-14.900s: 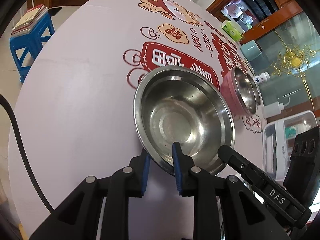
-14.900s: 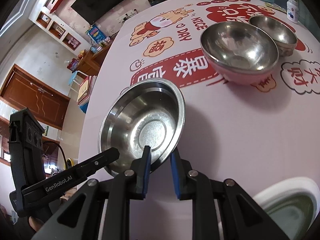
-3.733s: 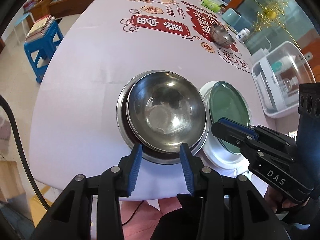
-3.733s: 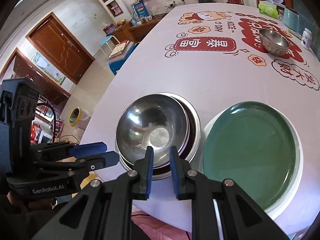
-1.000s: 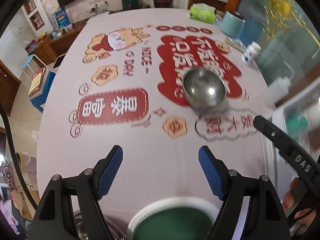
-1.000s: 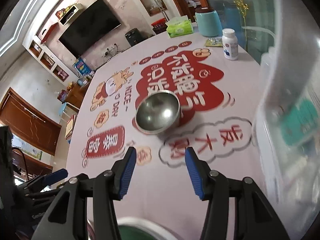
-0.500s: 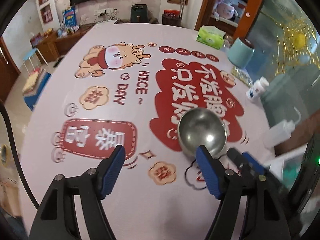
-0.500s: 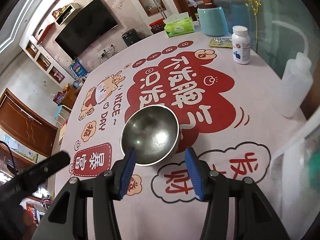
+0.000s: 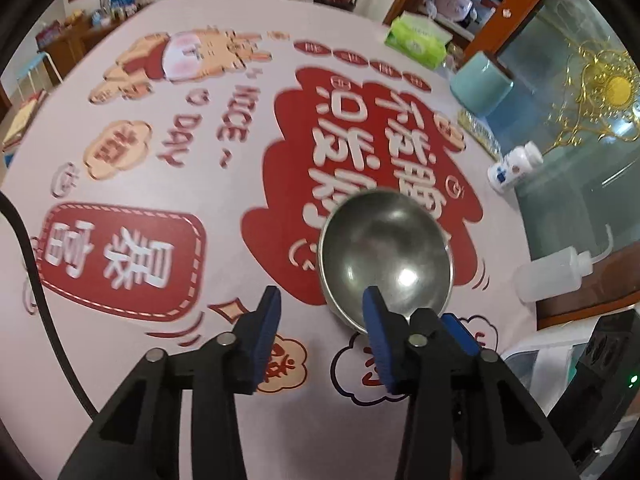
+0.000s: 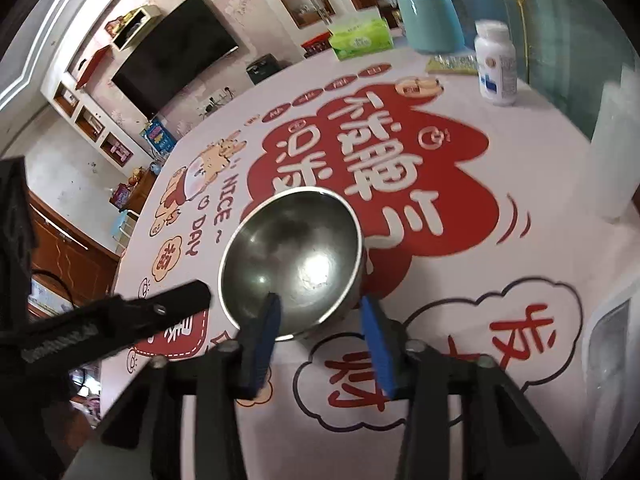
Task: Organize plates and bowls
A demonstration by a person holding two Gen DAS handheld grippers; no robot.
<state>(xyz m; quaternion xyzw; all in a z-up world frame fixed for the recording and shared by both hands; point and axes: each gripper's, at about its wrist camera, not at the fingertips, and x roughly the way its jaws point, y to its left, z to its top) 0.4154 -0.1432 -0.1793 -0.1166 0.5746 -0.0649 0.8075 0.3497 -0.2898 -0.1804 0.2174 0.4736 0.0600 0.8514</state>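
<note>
**Both grippers closing at the rim of one steel bowl**

The left gripper (image 9: 320, 316), black with blue pads, points steeply down at the table; its jaws stand fairly narrow and are closing. Its right pad crosses the near rim of the small round stainless-steel bowl (image 9: 386, 258), while the left pad hangs over bare cloth, so the rim lies between them with no pad seen pressing on it. The right gripper (image 10: 320, 320), also black with blue pads, angles down from the other side, jaws narrowing too. Its left pad reaches inside the steel bowl (image 10: 294, 264) and its right pad sits just outside the wall; a firm pinch cannot be made out.

The bowl is empty and stands upright on the pale printed tablecloth (image 9: 224, 412), on the edge of a large red cloud with white Chinese characters. "NICE DAY ~" reads beside a cartoon animal.

Further out stand a white pill bottle with a blue label (image 10: 496, 66), a pale squeeze bottle (image 9: 552, 272), a teal container (image 10: 430, 20) and a green tissue pack (image 10: 360, 38). The left gripper's body (image 10: 100, 324), seen from the right wrist, carries blurred, unreadable lettering.
</note>
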